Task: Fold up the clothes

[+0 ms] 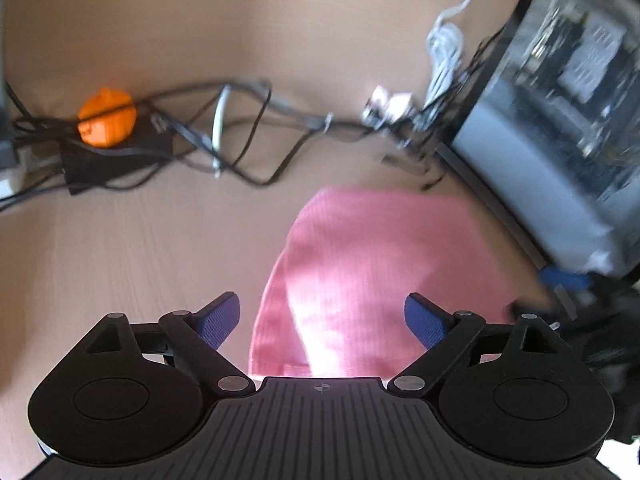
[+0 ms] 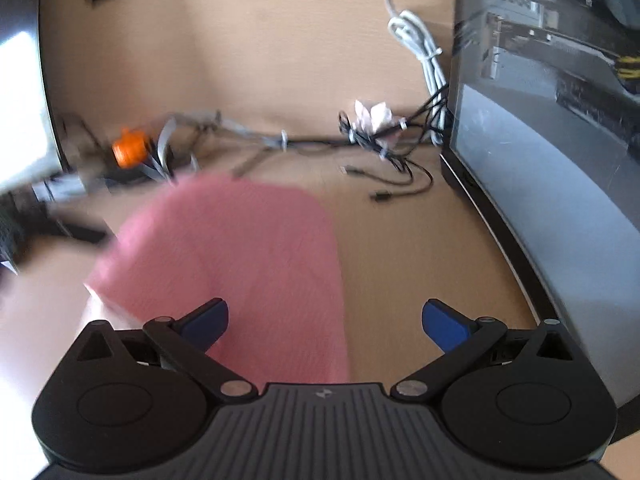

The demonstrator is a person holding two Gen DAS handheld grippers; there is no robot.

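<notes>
Both tools — left tool (image 1: 322,318) and right tool (image 2: 325,322) — hang spread wide, gripping nothing, above a pink ribbed garment (image 1: 372,264) lying compact on the wooden counter (image 1: 132,248), clear of the cables (image 1: 240,136).

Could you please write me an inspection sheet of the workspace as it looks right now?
Surface: wooden table, bare at the far side.
Job's things: pink cloth lying on the table, appears folded.
Clutter: orange knob on a black box; crumpled paper.
Grippers: left gripper open over the cloth; right gripper open at the cloth's right edge.
Cables: black cables tangled across the middle; white cable bundled.
Surroundings: computer case at right.
</notes>
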